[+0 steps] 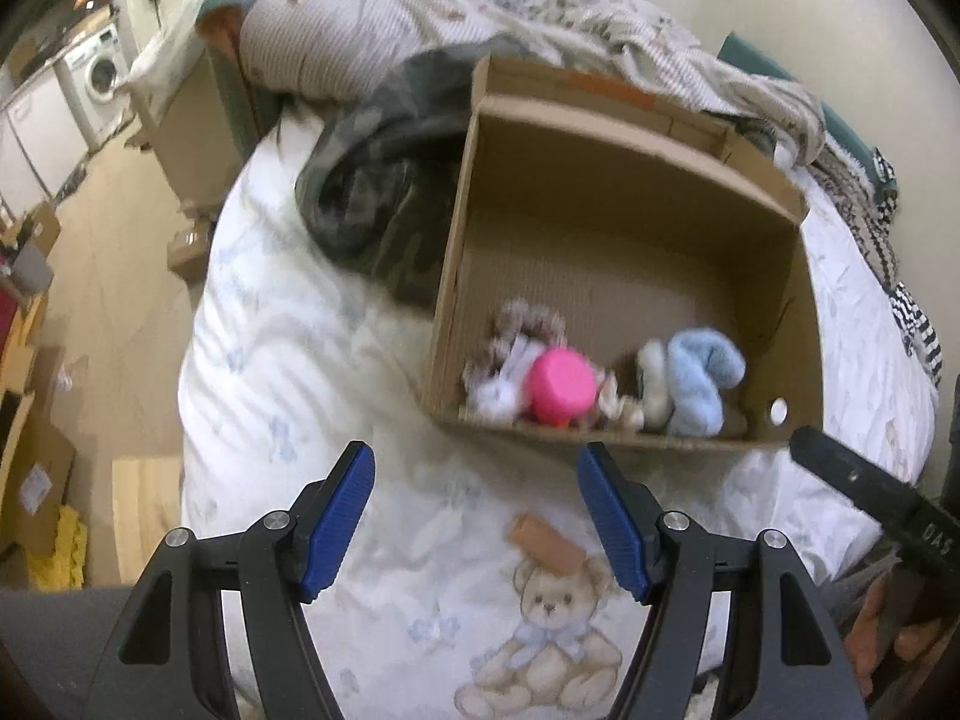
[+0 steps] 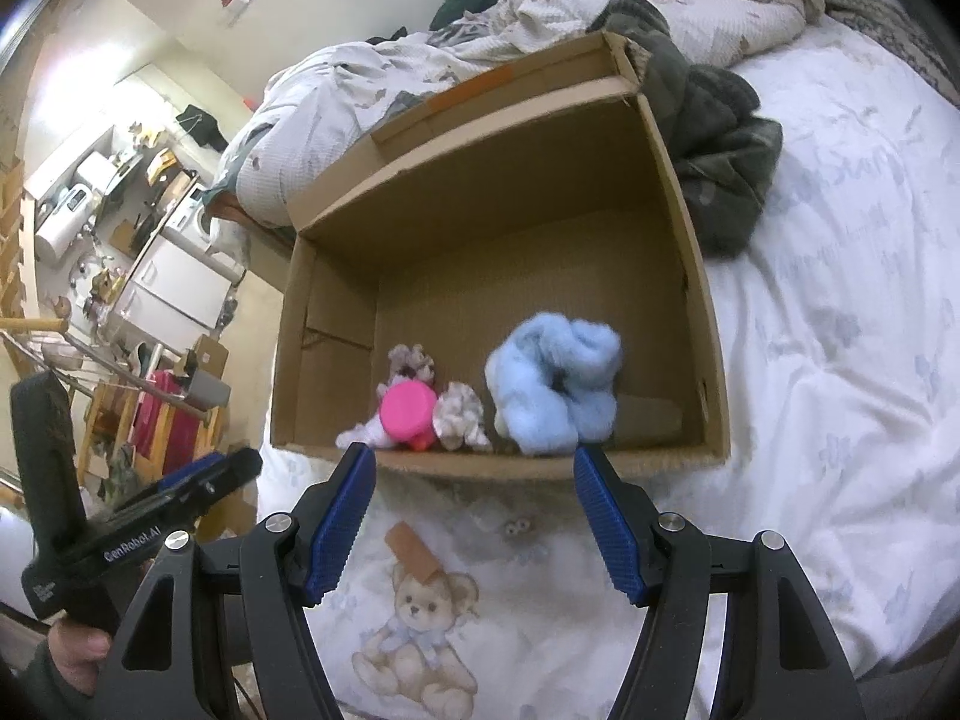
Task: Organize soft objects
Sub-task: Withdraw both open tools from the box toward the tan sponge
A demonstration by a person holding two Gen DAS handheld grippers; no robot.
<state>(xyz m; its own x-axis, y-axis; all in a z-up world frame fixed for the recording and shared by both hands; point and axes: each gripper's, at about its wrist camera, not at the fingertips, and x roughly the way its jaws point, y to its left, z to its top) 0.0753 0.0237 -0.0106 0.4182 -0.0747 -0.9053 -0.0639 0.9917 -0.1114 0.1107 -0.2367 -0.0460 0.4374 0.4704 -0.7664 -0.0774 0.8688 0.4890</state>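
While I hold both tools above the bed's white teddy-bear-print quilt (image 2: 810, 312), my left gripper (image 1: 477, 480) and right gripper (image 2: 474, 480) each stand with blue pads spread apart and nothing between them. Ahead sits an open brown cardboard box (image 2: 696, 252) on the quilt; along its near wall lie a fluffy pale-blue sock bundle (image 2: 555, 384), a bright pink round piece (image 2: 409, 409) and small white and beige fuzzy items (image 2: 459, 417)
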